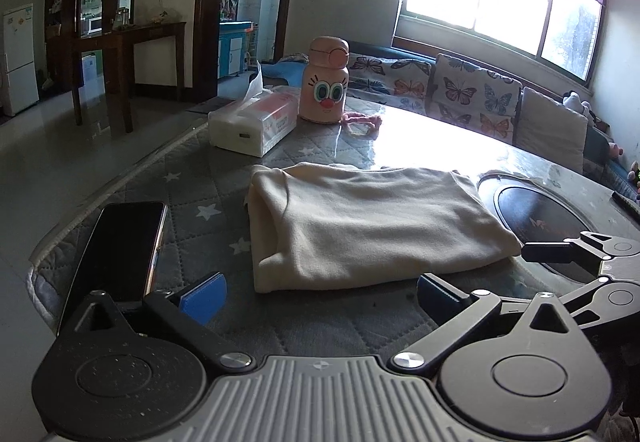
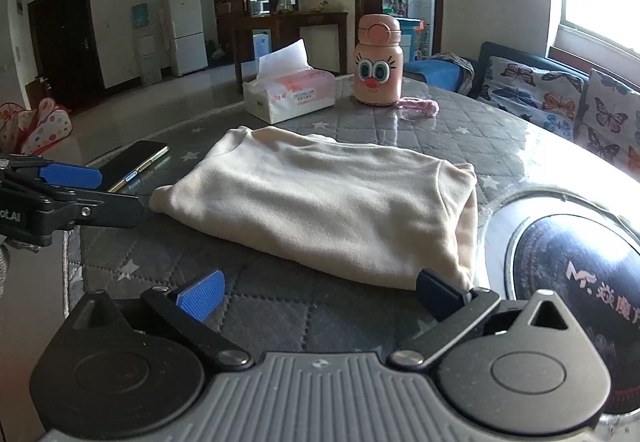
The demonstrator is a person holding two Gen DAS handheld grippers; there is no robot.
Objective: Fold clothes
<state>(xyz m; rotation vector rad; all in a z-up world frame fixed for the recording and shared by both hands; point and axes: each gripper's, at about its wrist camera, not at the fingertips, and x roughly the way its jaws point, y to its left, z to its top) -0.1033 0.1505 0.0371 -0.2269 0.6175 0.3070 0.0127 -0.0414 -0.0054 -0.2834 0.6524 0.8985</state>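
A cream garment (image 1: 360, 222) lies folded into a flat rectangle on the grey quilted table; it also shows in the right wrist view (image 2: 332, 202). My left gripper (image 1: 320, 294) is open and empty, just short of the garment's near edge. My right gripper (image 2: 320, 294) is open and empty at the garment's near right corner, its right finger close to the cloth. The right gripper also shows in the left wrist view (image 1: 560, 254) beside the garment's right corner. The left gripper shows in the right wrist view (image 2: 96, 194) at the garment's left end.
A black phone (image 1: 120, 246) lies left of the garment. A tissue box (image 1: 256, 122), a pink bottle with a cartoon face (image 1: 324, 82) and a pink hair tie (image 1: 360, 120) stand behind it. A round black hotplate (image 2: 568, 254) is inset to the right. A sofa lines the far side.
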